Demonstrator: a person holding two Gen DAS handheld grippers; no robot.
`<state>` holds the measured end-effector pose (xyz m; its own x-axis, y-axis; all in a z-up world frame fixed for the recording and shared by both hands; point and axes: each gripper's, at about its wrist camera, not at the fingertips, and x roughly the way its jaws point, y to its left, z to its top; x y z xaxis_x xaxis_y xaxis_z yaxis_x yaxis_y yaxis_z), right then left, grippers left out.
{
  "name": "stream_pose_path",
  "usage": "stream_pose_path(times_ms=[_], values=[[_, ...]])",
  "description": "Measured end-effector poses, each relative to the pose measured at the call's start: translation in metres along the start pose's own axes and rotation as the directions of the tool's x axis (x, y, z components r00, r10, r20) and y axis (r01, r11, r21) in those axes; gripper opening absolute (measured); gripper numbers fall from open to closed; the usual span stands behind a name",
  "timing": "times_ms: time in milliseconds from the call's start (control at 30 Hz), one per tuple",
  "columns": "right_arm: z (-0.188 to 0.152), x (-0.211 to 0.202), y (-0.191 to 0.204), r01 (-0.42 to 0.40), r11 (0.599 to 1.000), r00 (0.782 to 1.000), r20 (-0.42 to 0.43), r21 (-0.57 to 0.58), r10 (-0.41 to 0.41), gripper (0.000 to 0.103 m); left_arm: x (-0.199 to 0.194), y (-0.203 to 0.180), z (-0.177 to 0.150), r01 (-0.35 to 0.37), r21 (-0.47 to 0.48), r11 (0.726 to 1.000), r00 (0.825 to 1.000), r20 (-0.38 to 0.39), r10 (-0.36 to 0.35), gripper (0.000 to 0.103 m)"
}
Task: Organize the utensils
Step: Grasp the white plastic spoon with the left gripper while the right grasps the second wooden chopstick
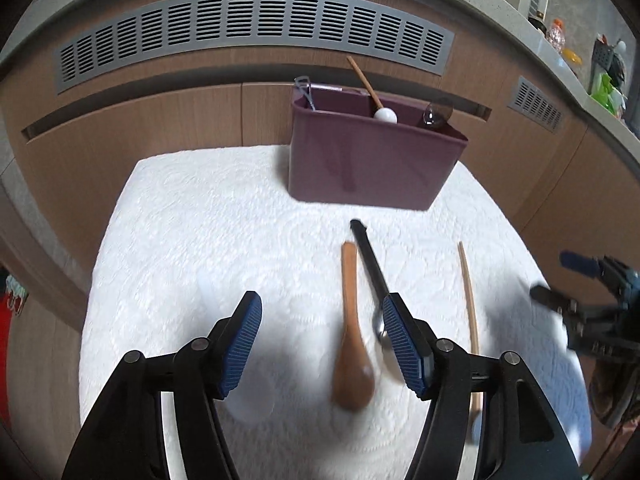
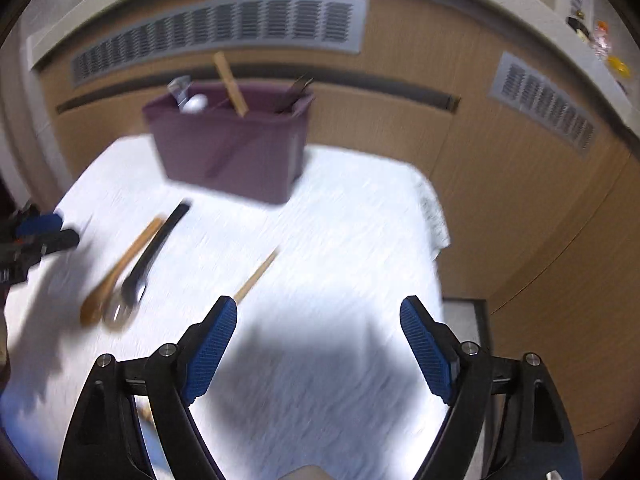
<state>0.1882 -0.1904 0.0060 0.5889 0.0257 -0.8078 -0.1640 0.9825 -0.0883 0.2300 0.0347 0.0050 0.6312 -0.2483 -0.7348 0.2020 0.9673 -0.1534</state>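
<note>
A purple box (image 1: 376, 156) (image 2: 232, 152) stands at the far side of a white cloth (image 1: 200, 220) and holds several utensils. On the cloth lie a wooden spoon (image 1: 352, 344) (image 2: 120, 268), a black-handled metal spoon (image 1: 370, 264) (image 2: 152, 256), a thin wooden stick utensil (image 1: 469, 304) (image 2: 256, 276) and a faint white plastic spoon (image 1: 208, 292). My left gripper (image 1: 320, 304) (image 2: 60, 230) hovers open over the wooden spoon, nothing between its pads. My right gripper (image 2: 318, 306) (image 1: 554, 276) is open above bare cloth, with the stick by its left fingertip.
Behind the table runs a wooden cabinet front with grey vent grilles (image 1: 256, 20) (image 2: 224, 28). A counter (image 1: 576, 60) with bottles and clutter is at the upper right. The cloth's right edge (image 2: 432, 216) drops off beside the cabinet.
</note>
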Motion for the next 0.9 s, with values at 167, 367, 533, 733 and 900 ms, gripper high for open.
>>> stream_pose_path(times_ms=[167,367,533,733,900], values=[[-0.031,-0.016,0.037,-0.215,0.960,0.976,-0.083,-0.181,0.203,0.081,-0.008,0.010,-0.014,-0.019,-0.004,1.000,1.000,-0.021,0.019,0.070],[-0.048,-0.018,0.068,-0.239,0.929,0.970,-0.110,-0.282,0.216,0.080,-0.005,0.018,-0.031,-0.023,-0.032,0.999,0.998,-0.055,0.021,0.071],[-0.016,0.017,0.041,-0.118,0.993,0.988,-0.104,-0.020,0.115,0.055,-0.007,0.021,-0.040,-0.033,-0.050,0.998,0.998,-0.054,0.030,0.071],[0.012,0.059,0.032,-0.017,0.991,0.993,-0.113,0.134,0.032,0.053,-0.018,0.040,-0.043,-0.066,-0.076,0.995,0.997,-0.032,0.063,0.071],[0.026,0.080,0.043,0.007,0.991,0.991,-0.133,0.130,0.010,0.046,-0.020,0.067,-0.048,-0.104,-0.113,0.988,0.994,-0.046,0.099,0.073]])
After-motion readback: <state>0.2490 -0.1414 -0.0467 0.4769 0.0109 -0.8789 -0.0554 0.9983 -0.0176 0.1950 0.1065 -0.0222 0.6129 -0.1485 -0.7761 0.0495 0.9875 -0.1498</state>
